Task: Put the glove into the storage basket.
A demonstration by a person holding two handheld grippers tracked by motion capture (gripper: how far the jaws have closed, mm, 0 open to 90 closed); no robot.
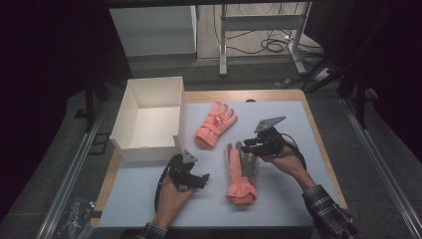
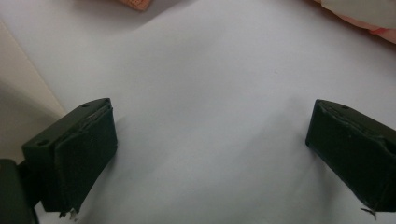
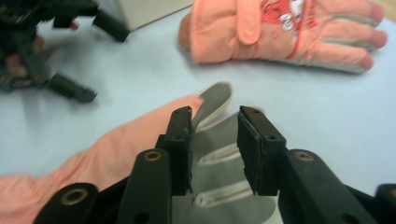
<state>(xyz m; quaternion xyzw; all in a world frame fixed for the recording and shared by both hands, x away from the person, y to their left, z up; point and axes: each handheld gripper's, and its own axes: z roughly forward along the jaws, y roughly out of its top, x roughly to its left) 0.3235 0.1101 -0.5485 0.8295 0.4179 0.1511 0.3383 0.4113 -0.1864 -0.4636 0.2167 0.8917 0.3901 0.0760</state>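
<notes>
white box [image 1: 149, 117] open-topped; both gloves [image 1: 241, 172] lie outside it

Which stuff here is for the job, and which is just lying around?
For the job: near glove under the right gripper, far glove, white box, left gripper.

Just lying around: cables and metal frame on the floor behind.
</notes>
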